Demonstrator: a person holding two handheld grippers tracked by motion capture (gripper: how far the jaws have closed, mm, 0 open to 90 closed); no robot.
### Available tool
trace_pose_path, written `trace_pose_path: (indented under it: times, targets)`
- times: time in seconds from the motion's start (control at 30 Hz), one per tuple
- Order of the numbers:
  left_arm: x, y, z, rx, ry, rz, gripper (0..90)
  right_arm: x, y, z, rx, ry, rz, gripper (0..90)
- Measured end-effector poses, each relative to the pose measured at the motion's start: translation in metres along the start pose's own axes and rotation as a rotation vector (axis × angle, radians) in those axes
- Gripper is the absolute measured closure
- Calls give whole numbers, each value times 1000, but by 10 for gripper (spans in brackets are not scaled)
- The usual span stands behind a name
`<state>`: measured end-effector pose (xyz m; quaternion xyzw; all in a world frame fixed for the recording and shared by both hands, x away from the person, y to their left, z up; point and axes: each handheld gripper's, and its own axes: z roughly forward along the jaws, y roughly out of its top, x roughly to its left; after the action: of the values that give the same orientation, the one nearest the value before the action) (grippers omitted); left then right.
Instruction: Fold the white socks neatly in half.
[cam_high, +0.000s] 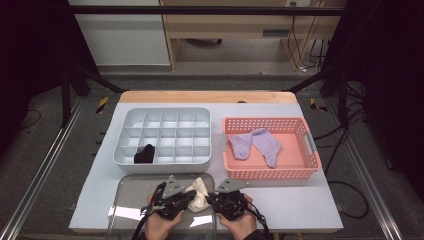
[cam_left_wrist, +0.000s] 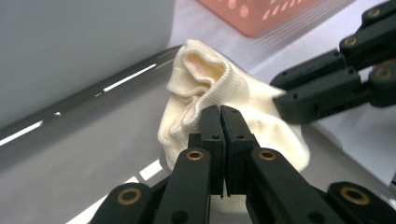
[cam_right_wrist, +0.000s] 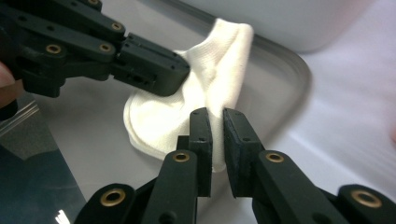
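A cream sock (cam_high: 200, 194) lies crumpled on a shiny metal tray (cam_high: 130, 200) at the table's front edge. My left gripper (cam_left_wrist: 220, 112) comes at it from the left with its jaws together, pinching a fold of the sock (cam_left_wrist: 205, 79). From the right, my right gripper (cam_right_wrist: 215, 116) holds a narrow gap with the sock's fabric (cam_right_wrist: 224, 60) running into it. In the high view the left gripper (cam_high: 190, 196) and the right gripper (cam_high: 209, 198) meet tip to tip at the sock. The other gripper's black tip (cam_right_wrist: 173, 74) rests on the sock's upper side.
Behind the tray stands a grey compartment organiser (cam_high: 165, 112) with a black sock (cam_high: 145, 154) in a front-left cell. To its right a pink basket (cam_high: 270, 172) holds two purple socks (cam_high: 260, 144). A white mat covers the table.
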<state>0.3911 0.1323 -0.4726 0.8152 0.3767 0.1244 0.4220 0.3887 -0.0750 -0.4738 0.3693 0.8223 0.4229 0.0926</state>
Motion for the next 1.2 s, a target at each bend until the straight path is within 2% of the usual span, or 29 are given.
trace_pose_path:
  times: [0.1, 0.23, 0.33, 0.47, 0.57, 0.67, 0.73, 0.8, 0.9, 0.93, 0.97, 1.03, 1.07, 1.2]
  targets:
    - [-2, 4, 1, -5, -9, -8, 841, -6, -3, -6, -19, -1, 25, 756]
    - [-5, 12, -10, -50, -26, -19, 847, -10, 2, -13, -63, -21, 37, 721]
    - [-9, 16, -11, -57, -32, -5, 851, -10, 4, -10, -61, -24, 45, 714]
    - [-13, 13, 1, -23, -30, 4, 848, -7, 2, -1, -22, -24, 42, 709]
    - [-11, 6, 5, 11, -7, 2, 857, -7, -1, 4, -11, -25, 48, 722]
    - [-9, 2, 4, 17, -7, -11, 873, -7, 0, 4, -9, -18, 50, 761]
    - [-9, -1, 3, 14, -4, -20, 883, -6, 0, 6, -4, 2, 62, 825]
    - [-8, -3, 2, 3, 0, -35, 884, -3, 2, 7, 0, -4, 45, 834]
    - [-8, -4, 2, -4, 3, -48, 888, -3, 3, 4, -27, -2, 29, 839]
    - [-7, -4, 2, -17, -5, -72, 891, -2, 5, -2, -65, 31, 26, 842]
    - [-7, -4, 1, -24, -7, -84, 892, -1, 5, -4, -76, 44, 22, 842]
    - [-7, -5, 1, -29, -10, -95, 893, 2, 6, -8, -82, 59, -8, 842]
    - [-8, -5, 3, -34, -16, -119, 893, 4, 5, -8, -78, 73, -17, 842]
    - [-7, -6, 0, -55, -17, -131, 892, 4, 2, -8, -65, 70, -21, 841]
